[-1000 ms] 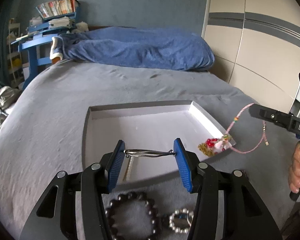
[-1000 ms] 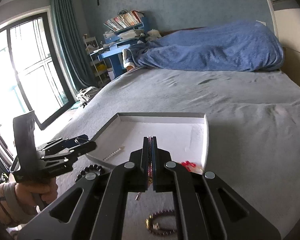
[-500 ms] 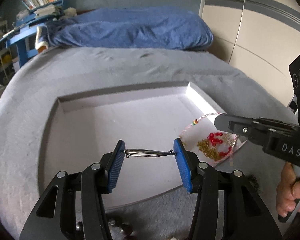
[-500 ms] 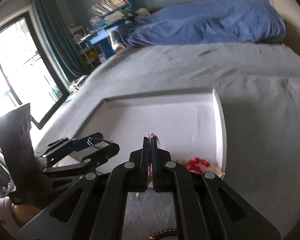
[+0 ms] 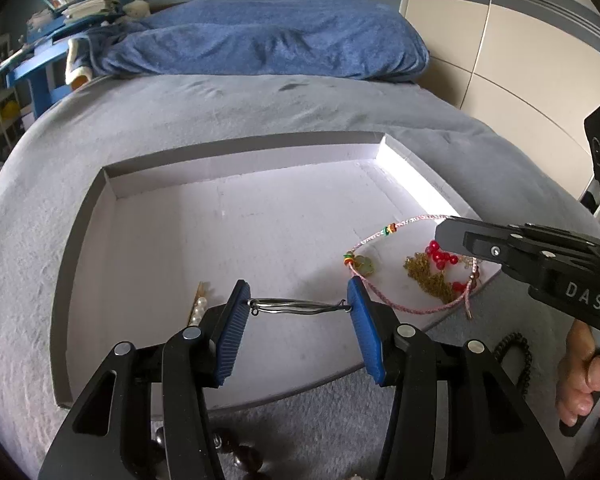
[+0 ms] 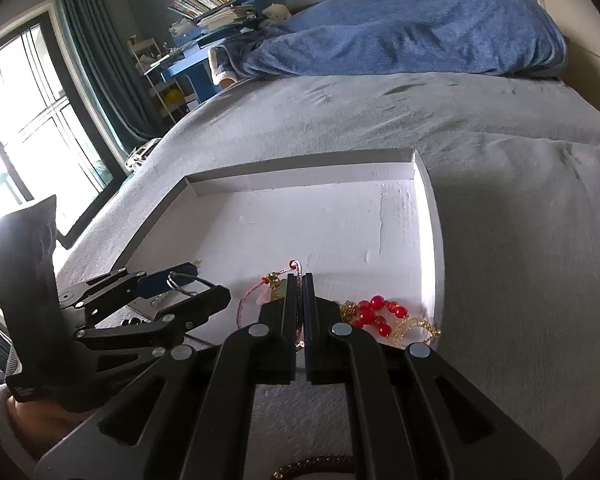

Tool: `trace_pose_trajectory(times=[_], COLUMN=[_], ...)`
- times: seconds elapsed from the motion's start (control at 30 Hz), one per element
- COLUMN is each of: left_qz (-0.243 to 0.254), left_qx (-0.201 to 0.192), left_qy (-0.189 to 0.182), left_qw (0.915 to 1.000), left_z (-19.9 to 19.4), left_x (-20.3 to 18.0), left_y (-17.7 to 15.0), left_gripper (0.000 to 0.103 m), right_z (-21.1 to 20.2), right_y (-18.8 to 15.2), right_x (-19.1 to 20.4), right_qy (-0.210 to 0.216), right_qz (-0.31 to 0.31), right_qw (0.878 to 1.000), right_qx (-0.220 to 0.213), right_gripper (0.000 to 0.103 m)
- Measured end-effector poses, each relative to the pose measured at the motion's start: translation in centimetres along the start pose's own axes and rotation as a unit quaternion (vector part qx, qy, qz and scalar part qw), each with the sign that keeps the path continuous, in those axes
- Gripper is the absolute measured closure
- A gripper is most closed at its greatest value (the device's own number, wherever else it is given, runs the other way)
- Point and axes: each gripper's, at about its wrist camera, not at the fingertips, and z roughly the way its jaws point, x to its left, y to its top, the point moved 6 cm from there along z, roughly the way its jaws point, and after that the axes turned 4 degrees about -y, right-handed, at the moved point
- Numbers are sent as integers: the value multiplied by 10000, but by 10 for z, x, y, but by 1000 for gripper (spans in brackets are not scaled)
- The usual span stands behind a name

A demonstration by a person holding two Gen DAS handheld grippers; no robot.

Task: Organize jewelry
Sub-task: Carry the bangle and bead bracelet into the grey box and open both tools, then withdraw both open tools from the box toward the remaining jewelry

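both grippers now reach over the white tray (image 5: 112,200), where a second ago they stood short of its near edge, so both pieces appear close to being set down. left gripper (image 5: 298,304): blue pads (image 5: 236,320) held about a bangle's width apart, pinching a thin silver wire bangle (image 5: 296,305) crosswise above the tray's near part, as before. right gripper (image 6: 298,292): jaws pressed nearly together on a pink cord bracelet (image 5: 384,236), whose loop, earlier hanging off the tray's right corner, now drapes inside it. beside the loop in that near right corner lies a gold chain with red beads (image 5: 436,264). a pearl hairpin (image 5: 199,306) lies near the tray's left front. dark beads (image 5: 240,452) lie on the grey blanket (image 5: 220,108) outside the tray.
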Motion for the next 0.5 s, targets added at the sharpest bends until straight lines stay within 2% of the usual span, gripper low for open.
trace_pose_trajectory(times=[0.17,0.33,0.5], left_qz=[-149,-252,-205], left_qx=[1,-39,-125], left_qy=[-14,-9,-16], left_qw=[9999,9997,9997], left_z=[-2,-6,-13], left_x=[3,7,6], left_y=[-1,-3,-5], left_gripper=[51,46,26], right_z=[6,12,10], right_y=[3,3,0], right_x=[0,-2,1], right_qy=[-75,-255,-250], right_qz=[-36,-74,-90], right_qw=[10000,9996,9996], right_qx=[5,77,29], right_gripper=[100,100,96])
